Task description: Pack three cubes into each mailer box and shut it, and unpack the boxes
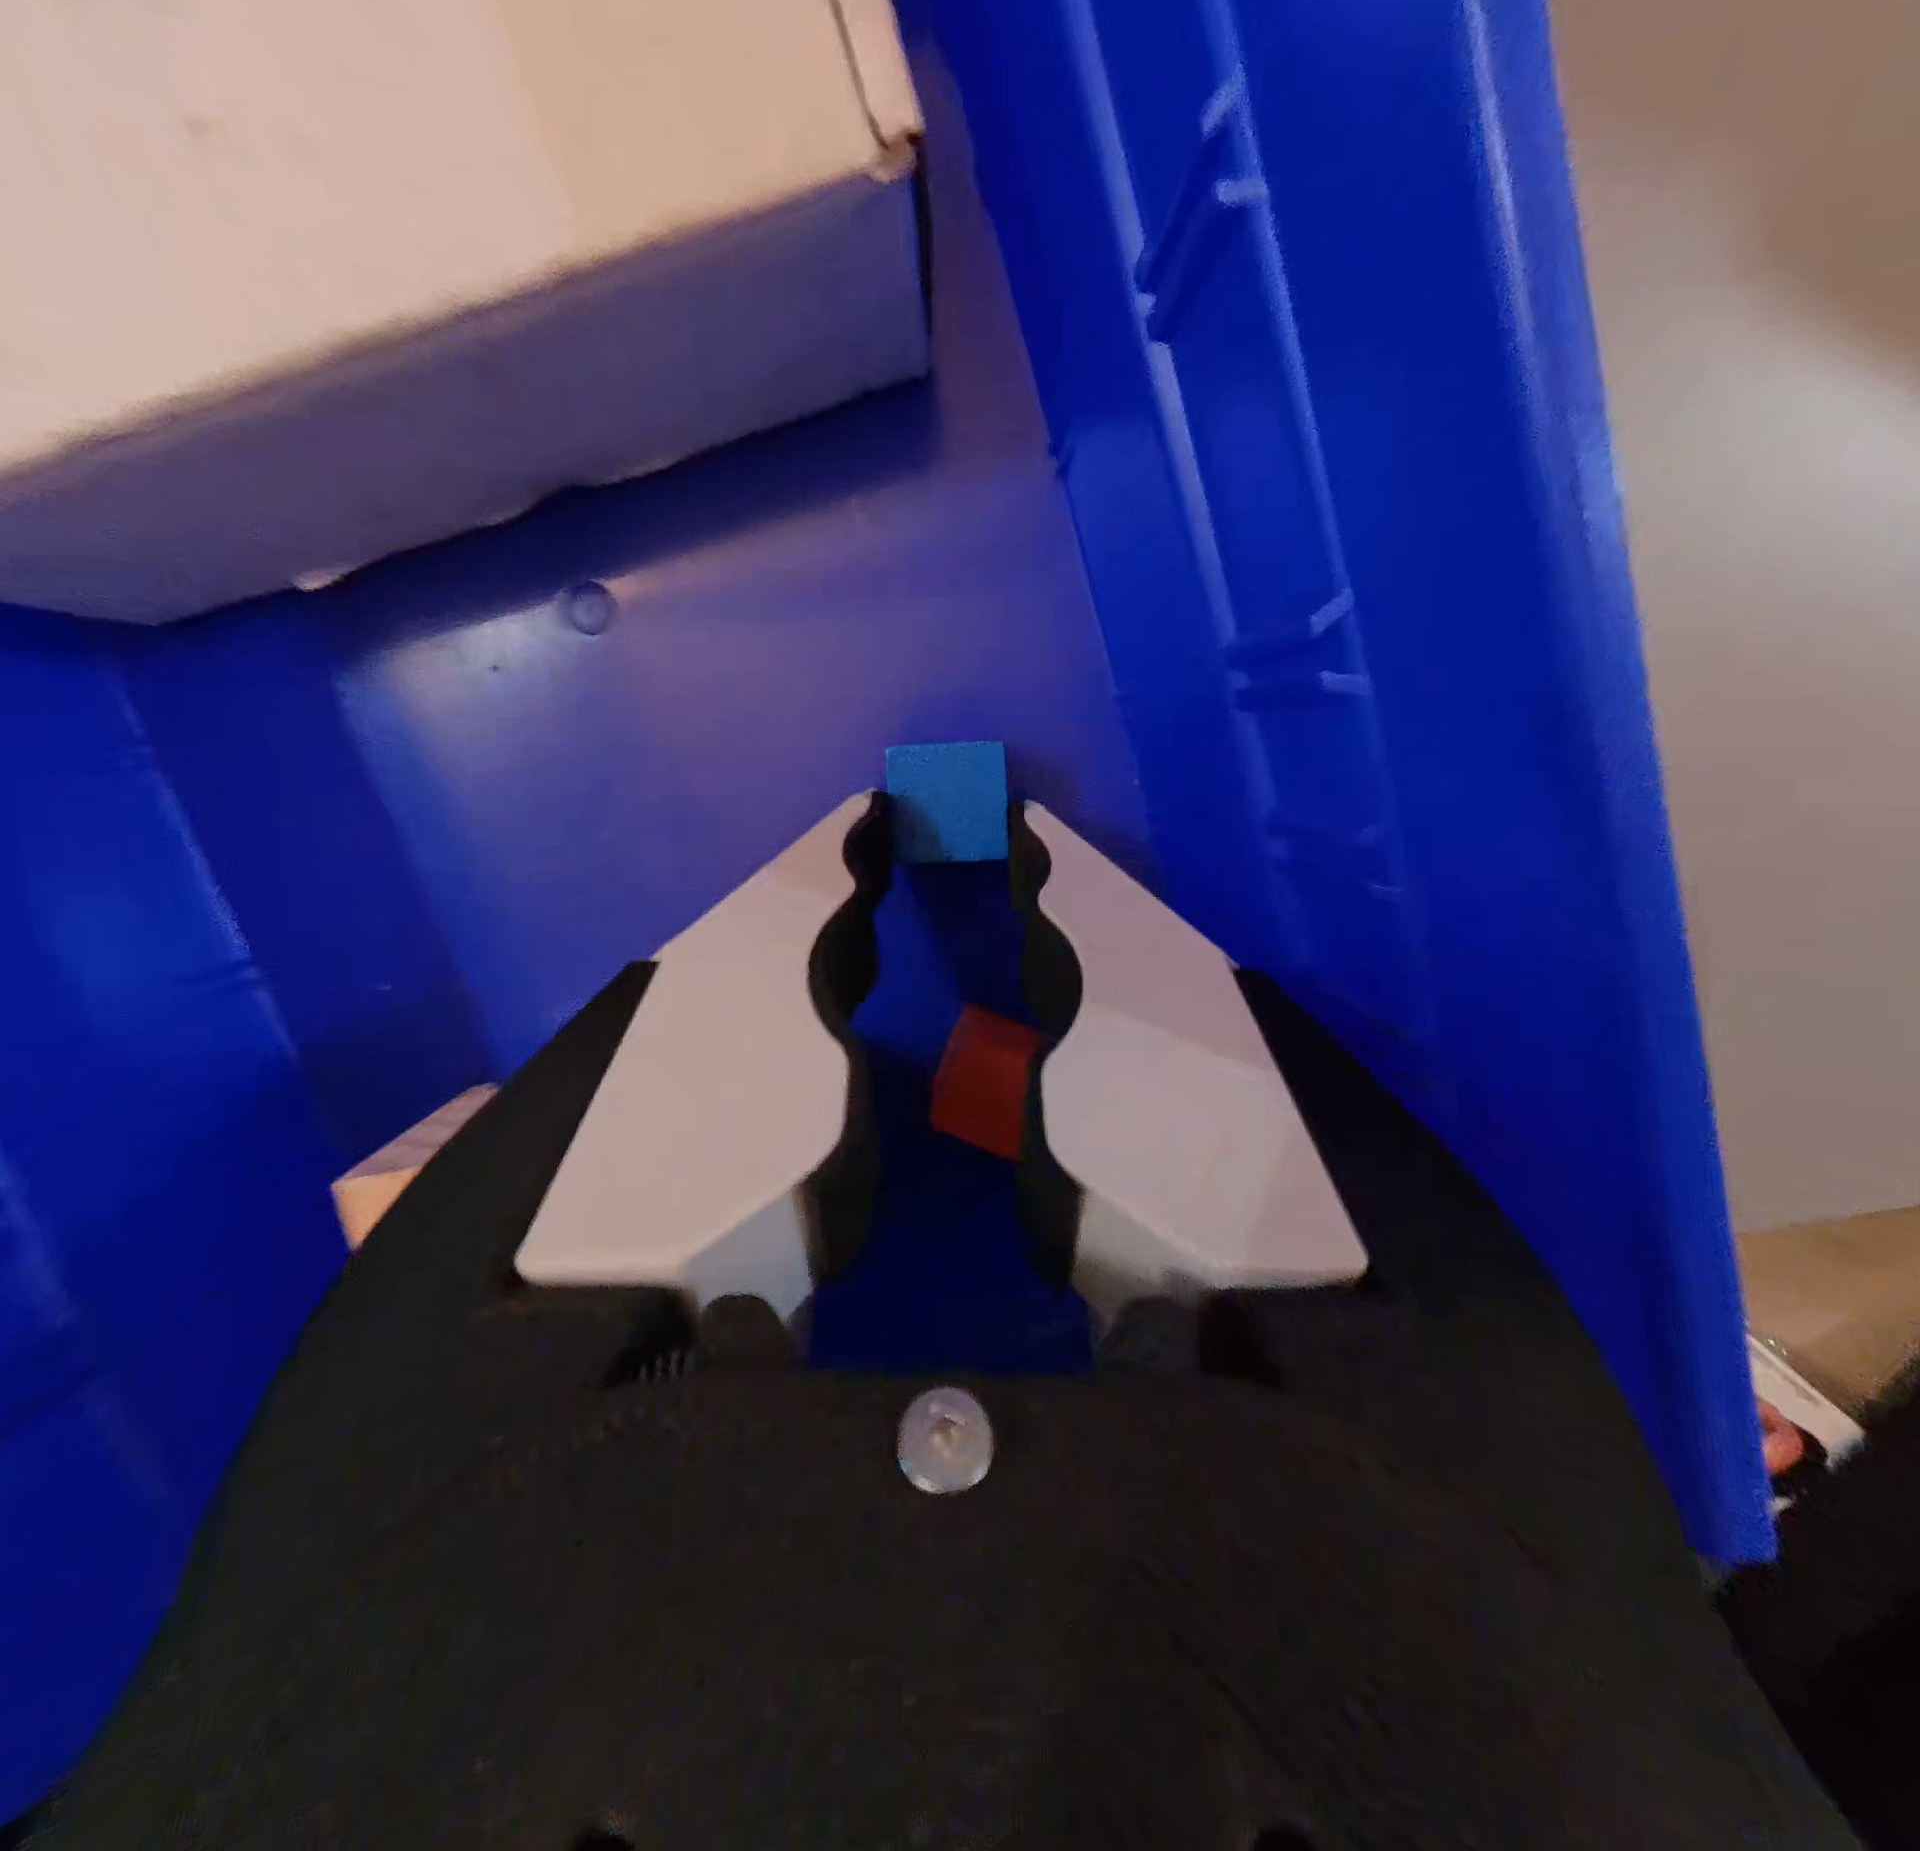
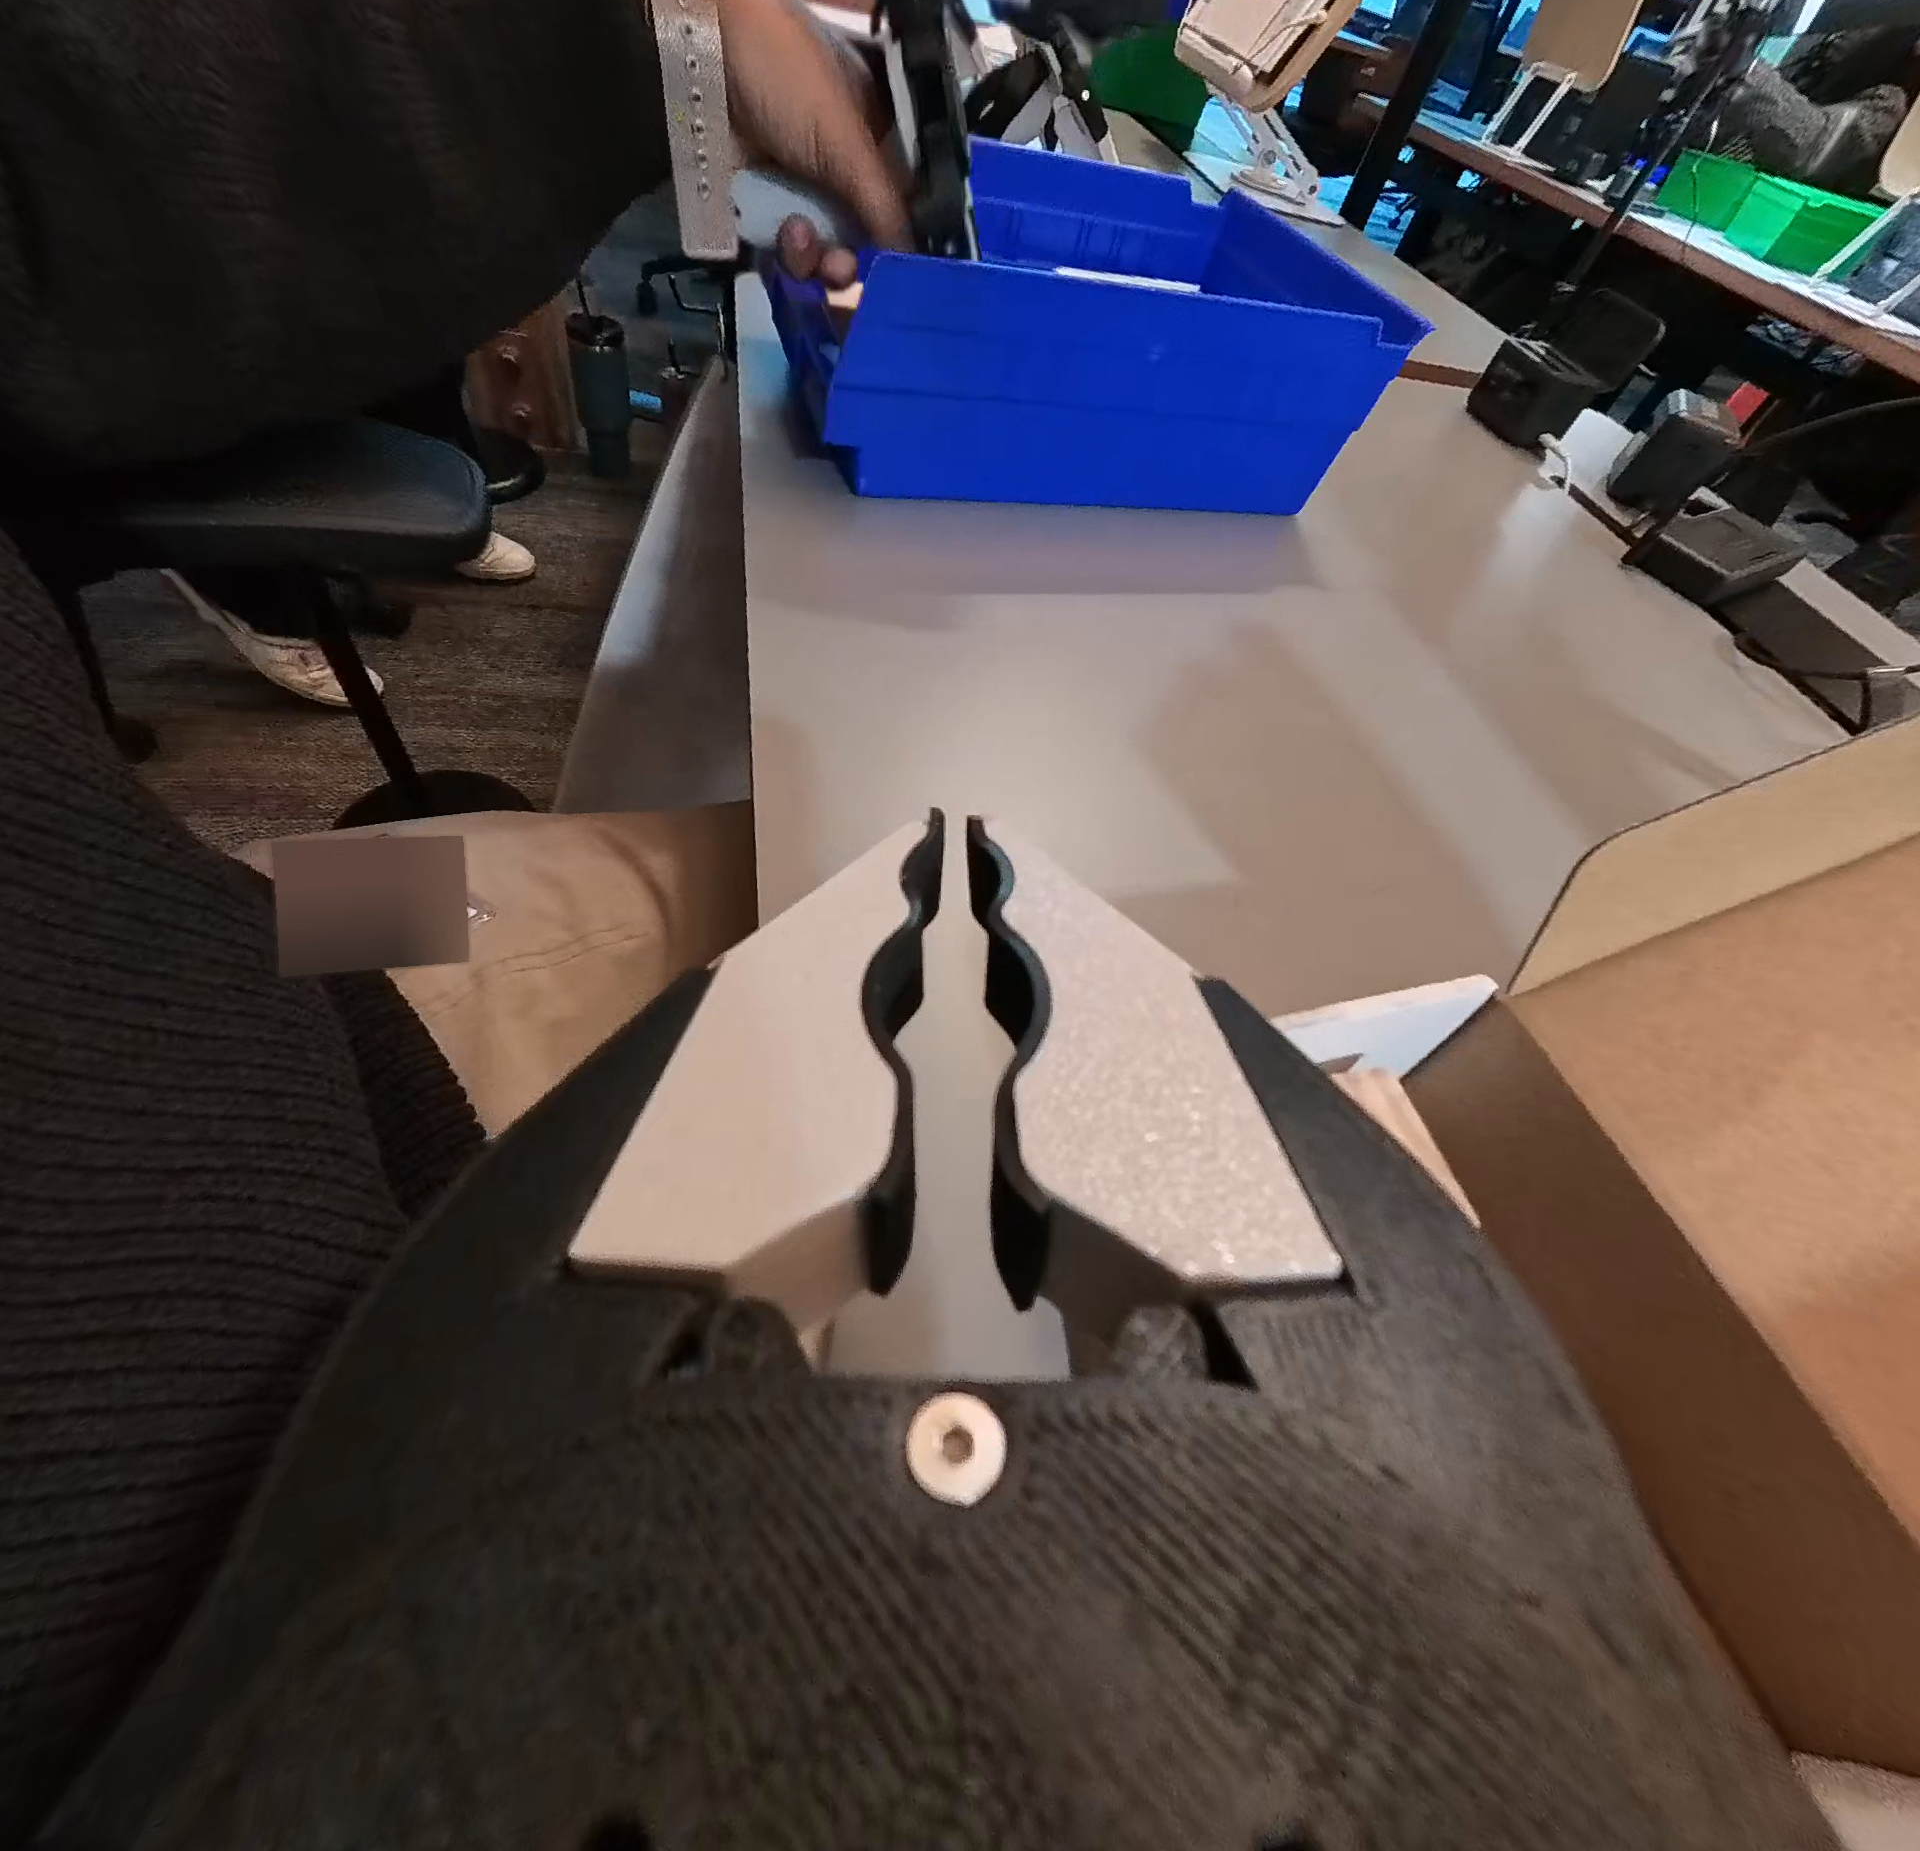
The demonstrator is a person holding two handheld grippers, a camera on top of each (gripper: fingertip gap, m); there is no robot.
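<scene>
In the left wrist view my left gripper is down inside a blue bin and is shut on a light blue cube held at its fingertips. A red cube lies on the bin floor below, seen through the gap between the fingers. A white mailer box sits in the bin at the upper left. In the right wrist view my right gripper is shut and empty above the grey table. The blue bin stands farther off, with the left gripper reaching into it.
An open brown cardboard mailer box stands at the right of my right gripper. A person's sleeve and hand hold the left gripper. Black devices line the table's right edge. A pale wooden piece shows at the left in the bin. My hands' fingertips stand some 35 cm from each other.
</scene>
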